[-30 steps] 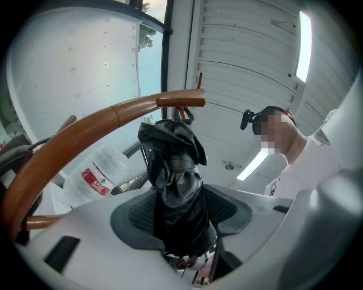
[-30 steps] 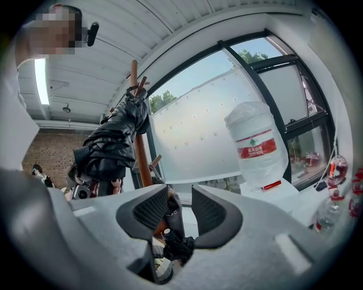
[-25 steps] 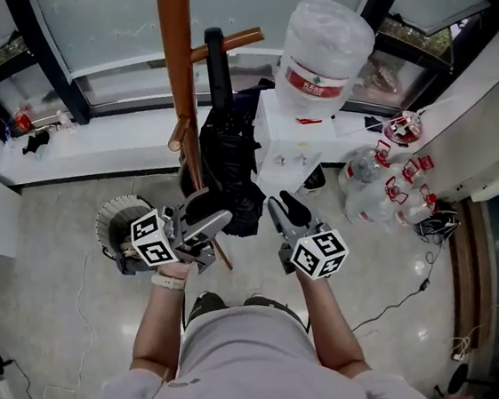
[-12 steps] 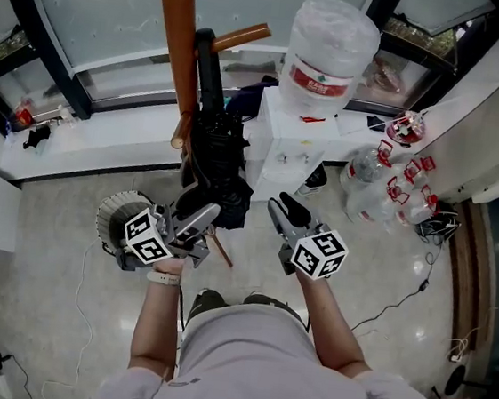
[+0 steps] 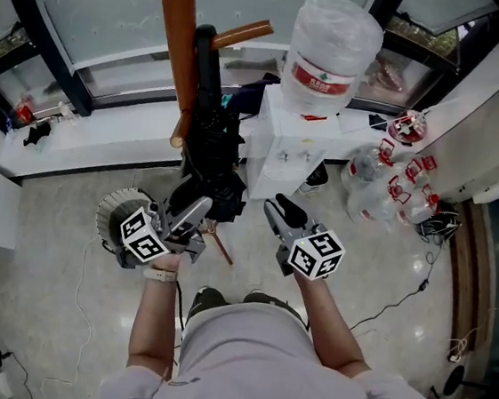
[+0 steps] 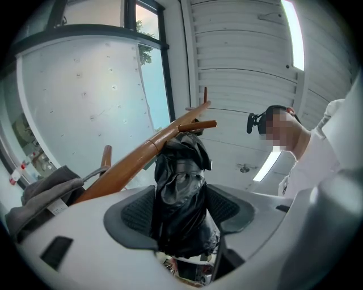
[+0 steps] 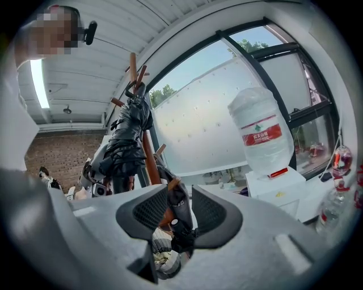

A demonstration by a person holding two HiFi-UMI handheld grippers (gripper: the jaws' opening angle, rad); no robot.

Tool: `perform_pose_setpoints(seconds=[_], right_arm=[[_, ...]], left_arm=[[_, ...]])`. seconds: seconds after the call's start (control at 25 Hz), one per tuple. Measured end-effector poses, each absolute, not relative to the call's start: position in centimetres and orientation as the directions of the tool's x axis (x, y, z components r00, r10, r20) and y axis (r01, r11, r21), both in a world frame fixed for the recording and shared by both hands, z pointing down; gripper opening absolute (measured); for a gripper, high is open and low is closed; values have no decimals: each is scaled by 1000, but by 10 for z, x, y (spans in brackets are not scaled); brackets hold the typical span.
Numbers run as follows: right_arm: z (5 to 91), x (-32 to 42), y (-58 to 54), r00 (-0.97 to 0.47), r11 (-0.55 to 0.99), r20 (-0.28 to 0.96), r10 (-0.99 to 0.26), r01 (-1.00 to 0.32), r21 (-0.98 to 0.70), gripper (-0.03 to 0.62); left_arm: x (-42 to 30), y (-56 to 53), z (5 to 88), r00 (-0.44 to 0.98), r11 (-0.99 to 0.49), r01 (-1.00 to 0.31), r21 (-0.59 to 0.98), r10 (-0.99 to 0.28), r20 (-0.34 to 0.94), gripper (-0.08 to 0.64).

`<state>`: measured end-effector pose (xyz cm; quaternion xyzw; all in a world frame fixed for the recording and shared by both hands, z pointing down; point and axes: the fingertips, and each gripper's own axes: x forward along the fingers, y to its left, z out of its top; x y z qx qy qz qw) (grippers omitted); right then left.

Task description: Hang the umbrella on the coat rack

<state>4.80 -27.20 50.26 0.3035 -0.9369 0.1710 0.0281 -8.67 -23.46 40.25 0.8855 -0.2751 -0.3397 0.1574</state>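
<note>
The black folded umbrella (image 5: 211, 158) hangs along the brown wooden coat rack (image 5: 176, 43), its handle up by a peg. My left gripper (image 5: 195, 217) sits at the umbrella's lower end. In the left gripper view the umbrella (image 6: 182, 187) stands between the two pads, and the coat rack (image 6: 136, 161) slants behind it. The left jaws have just been opening and stand wide around the fabric. My right gripper (image 5: 282, 214) hovers to the right of the umbrella, open and empty. From the right gripper view the umbrella (image 7: 127, 136) hangs on the coat rack (image 7: 148, 153) left of the jaws.
A white water dispenser (image 5: 291, 145) with a big bottle (image 5: 329, 51) stands right of the rack. Several water bottles (image 5: 385, 187) lie on the floor further right. A round grey appliance (image 5: 120, 215) sits by my left hand. Cables trail on the floor.
The left gripper has drawn back and to the left, its jaws spreading. The umbrella has swung in closer to the pole. The right gripper has stayed put.
</note>
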Motion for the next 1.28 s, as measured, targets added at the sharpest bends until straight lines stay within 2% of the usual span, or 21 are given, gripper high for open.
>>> perform_pose_setpoints(seconds=[0.24, 0.6, 0.96, 1.28], right_arm=[[508, 45, -268, -821, 760, 168, -545, -569, -314, 124], [514, 39, -260, -843, 779, 174, -509, -538, -322, 124], [516, 26, -251, -881, 816, 165, -444, -474, -331, 124], [508, 10, -236, -924, 862, 127, -361, -383, -331, 124]], left_arm=[[-108, -237, 404, 543, -765, -407, 499, -643, -541, 268], [-133, -235, 413, 483, -688, -499, 527, -726, -490, 268], [-132, -220, 440, 452, -558, -628, 543, -829, -329, 267], [-121, -196, 455, 398, -429, -759, 489, -901, -174, 219]])
